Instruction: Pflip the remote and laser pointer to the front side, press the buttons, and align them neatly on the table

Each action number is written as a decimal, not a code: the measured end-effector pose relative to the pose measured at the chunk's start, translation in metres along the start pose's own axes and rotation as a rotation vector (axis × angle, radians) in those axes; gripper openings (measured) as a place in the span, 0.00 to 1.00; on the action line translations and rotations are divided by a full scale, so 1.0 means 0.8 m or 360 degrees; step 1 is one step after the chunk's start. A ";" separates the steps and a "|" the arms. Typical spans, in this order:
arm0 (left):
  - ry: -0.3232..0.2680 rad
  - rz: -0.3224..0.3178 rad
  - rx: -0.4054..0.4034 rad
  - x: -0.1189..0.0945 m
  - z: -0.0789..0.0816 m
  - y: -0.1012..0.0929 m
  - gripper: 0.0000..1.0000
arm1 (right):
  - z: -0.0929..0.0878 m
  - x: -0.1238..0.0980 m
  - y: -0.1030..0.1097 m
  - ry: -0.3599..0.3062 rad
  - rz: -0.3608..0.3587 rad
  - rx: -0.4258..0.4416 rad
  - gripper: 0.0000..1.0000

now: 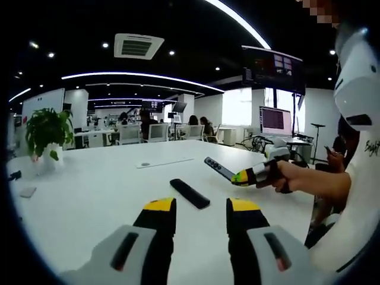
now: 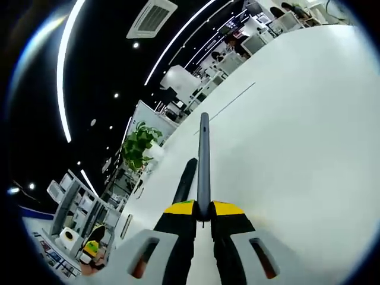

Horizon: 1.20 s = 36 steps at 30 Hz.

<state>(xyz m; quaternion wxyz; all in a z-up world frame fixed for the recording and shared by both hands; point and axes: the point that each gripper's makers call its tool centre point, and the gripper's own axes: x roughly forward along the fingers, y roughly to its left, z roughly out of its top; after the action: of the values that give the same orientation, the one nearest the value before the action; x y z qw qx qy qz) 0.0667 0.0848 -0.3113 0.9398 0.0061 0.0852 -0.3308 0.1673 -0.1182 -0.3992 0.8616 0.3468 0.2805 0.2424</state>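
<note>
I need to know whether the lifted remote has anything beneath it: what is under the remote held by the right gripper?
The remote is clamped in the right gripper, held above bare white table. The laser pointer lies apart, nearer. The remote's underside cannot be seen.

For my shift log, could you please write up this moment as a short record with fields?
Surface: white table
Right gripper: shut on the remote, held edge-on above the table
Left gripper: open, holding nothing, above the table
Laser pointer: dark bar lying flat on the table, ahead of the left gripper
Plant: potted, at the table's far left
Buttons pressed: cannot tell
</note>
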 end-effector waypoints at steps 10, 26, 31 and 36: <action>0.0010 0.0002 -0.0010 0.001 -0.004 0.002 0.35 | -0.001 0.004 -0.006 0.0007 -0.0018 0.0013 0.12; 0.0014 0.0012 -0.0019 -0.003 -0.008 0.004 0.35 | -0.007 0.007 -0.017 0.0017 -0.0095 -0.0043 0.12; 0.0021 0.0012 -0.0025 -0.004 -0.011 0.006 0.35 | -0.008 0.009 -0.014 0.0013 -0.0098 -0.0060 0.12; 0.0011 0.0022 -0.0029 -0.006 -0.011 0.008 0.35 | -0.008 0.010 -0.015 0.0007 -0.0111 -0.0067 0.12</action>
<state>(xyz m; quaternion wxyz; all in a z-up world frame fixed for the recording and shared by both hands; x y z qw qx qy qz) 0.0659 0.0932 -0.3195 0.9418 -0.0008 0.0915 -0.3234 0.1716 -0.1182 -0.4142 0.8760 0.3179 0.2892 0.2189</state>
